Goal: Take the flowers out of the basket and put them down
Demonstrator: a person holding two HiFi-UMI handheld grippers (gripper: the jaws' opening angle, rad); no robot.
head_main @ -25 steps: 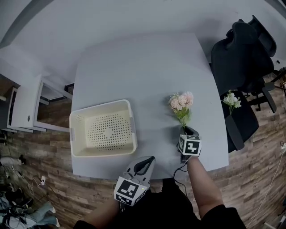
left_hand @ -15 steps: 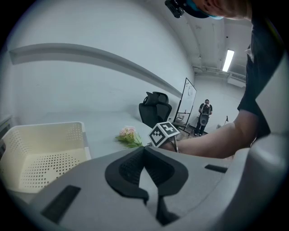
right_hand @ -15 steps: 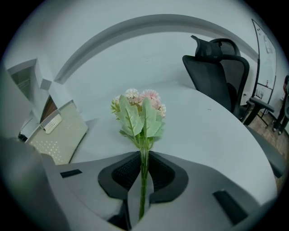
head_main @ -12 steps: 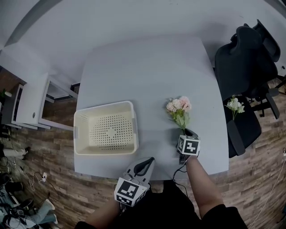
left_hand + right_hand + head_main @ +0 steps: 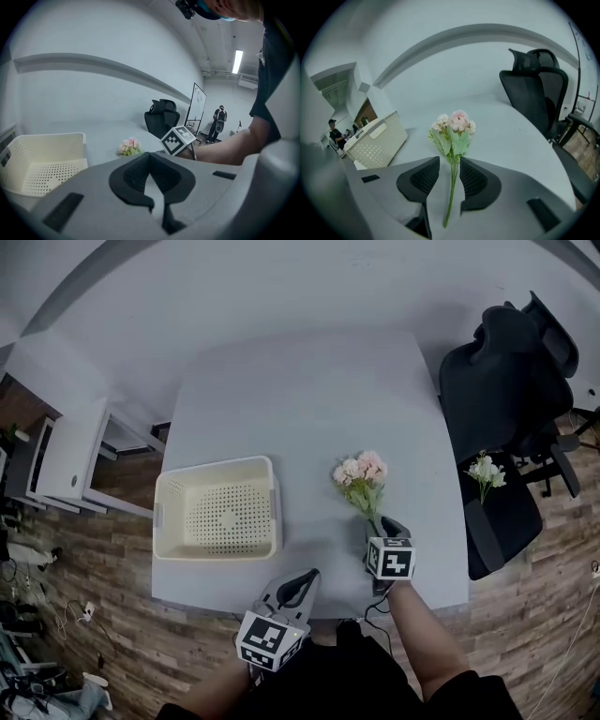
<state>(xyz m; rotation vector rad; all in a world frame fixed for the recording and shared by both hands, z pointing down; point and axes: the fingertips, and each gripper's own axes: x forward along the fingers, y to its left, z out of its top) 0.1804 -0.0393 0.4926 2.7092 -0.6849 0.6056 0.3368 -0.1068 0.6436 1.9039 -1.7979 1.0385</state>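
**Flowers out of the basket, right tool released**

The pink flowers are shown outside the basket, lying on the grey table toward its front right corner, with the blooms pointed away from the front edge. The right gripper is held over the stem end. Its jaws have just been opening and now stand apart, with the green stem between them but not clamped.

The cream perforated basket is set near the table's front left corner, well apart from the flowers, and nothing is seen in it.

The left gripper is held at the front edge, between basket and flowers. Its jaws are closed together, with nothing between them.

Beyond the table's right edge a black office chair is seen, with a sprig of white flowers beside it.
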